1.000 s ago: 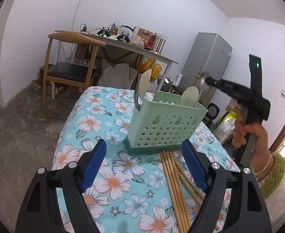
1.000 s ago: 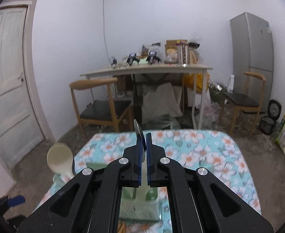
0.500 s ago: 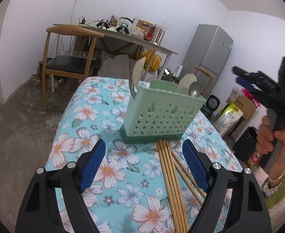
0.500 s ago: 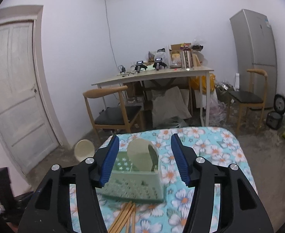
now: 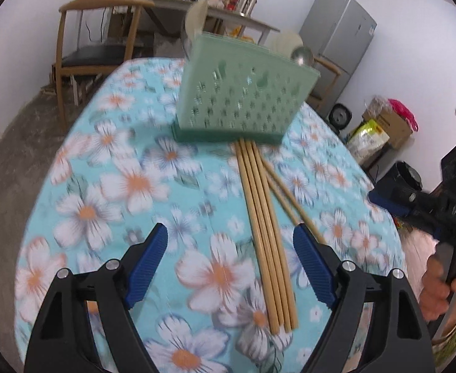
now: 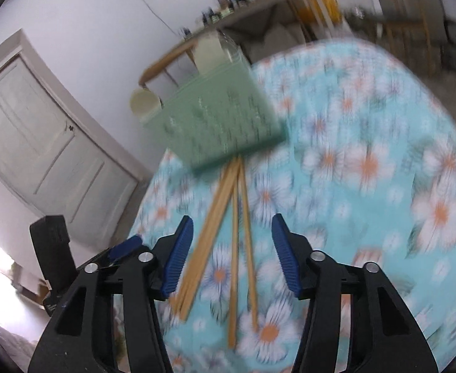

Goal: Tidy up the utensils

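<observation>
Step in hand, as I read it: spoons look done, chopsticks are next. The chopsticks (image 5: 263, 233) lie loose on the desk (image 5: 110, 186), a tight bundle plus two splayed off to one side, tips touching the foot of the green holder (image 5: 243, 99). The holder stands toward the desk's far edge with pale spoons (image 5: 285, 42) and a metal one upright in it.

Left claw (image 5: 231, 267): jaws wide, nothing between the pads, pitched down over the near ends of the bundle.

Right claw (image 6: 232, 248): about half open and closing, not gripping; sticks sit under the gap, pads not on them. Also pitched down; view blurred.

Next move calls for dropping onto the sticks, pinching them together, then tipping them upright into the holder.
</observation>
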{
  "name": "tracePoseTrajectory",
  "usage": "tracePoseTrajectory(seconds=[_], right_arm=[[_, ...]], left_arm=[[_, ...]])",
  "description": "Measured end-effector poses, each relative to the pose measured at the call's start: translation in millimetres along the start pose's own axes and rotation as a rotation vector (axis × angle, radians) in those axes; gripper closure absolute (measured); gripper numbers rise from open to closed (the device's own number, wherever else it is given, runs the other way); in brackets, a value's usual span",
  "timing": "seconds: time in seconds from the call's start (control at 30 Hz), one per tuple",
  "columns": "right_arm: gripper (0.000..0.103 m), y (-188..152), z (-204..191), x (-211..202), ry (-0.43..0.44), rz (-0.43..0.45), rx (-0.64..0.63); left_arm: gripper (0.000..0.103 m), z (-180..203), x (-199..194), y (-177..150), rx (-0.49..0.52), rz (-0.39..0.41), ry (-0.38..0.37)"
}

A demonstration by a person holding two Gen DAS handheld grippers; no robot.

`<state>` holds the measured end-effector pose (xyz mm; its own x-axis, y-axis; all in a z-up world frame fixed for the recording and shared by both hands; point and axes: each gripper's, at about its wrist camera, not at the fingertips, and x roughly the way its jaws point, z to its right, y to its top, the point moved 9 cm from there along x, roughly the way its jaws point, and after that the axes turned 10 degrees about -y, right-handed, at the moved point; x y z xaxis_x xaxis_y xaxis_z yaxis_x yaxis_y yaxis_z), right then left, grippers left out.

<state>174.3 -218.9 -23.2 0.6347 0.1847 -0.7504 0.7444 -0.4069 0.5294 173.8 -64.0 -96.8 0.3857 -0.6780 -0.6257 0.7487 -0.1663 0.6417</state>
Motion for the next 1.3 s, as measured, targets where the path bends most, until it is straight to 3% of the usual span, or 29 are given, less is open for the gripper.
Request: tracePoseTrajectory(seconds=[0.17, 0.43, 0.63, 0.97, 1.3], right_arm=[[0.067, -28, 6, 20, 0.013, -0.079, 0.055], [0.074, -46, -18, 28, 0.078, -0.126, 0.050], [0.079, -53, -32, 37, 0.120, -0.162, 0.062], [0.081, -59, -26, 39, 0.134, -0.189, 0.108], [0.081, -61, -24, 36, 0.156, -0.199, 0.125]], left_arm=[[0.025, 7, 8, -17, -0.004, -0.025, -0.030], [0.067, 13, 15, -23, -0.053, -0.053, -0.149], [0.089, 16, 27, -33, -0.091, -0.103, -0.212], [0.095, 4, 45, -38, -0.250, -0.138, -0.325], [0.097, -8, 28, -31, -0.334, -0.079, -0.371]])
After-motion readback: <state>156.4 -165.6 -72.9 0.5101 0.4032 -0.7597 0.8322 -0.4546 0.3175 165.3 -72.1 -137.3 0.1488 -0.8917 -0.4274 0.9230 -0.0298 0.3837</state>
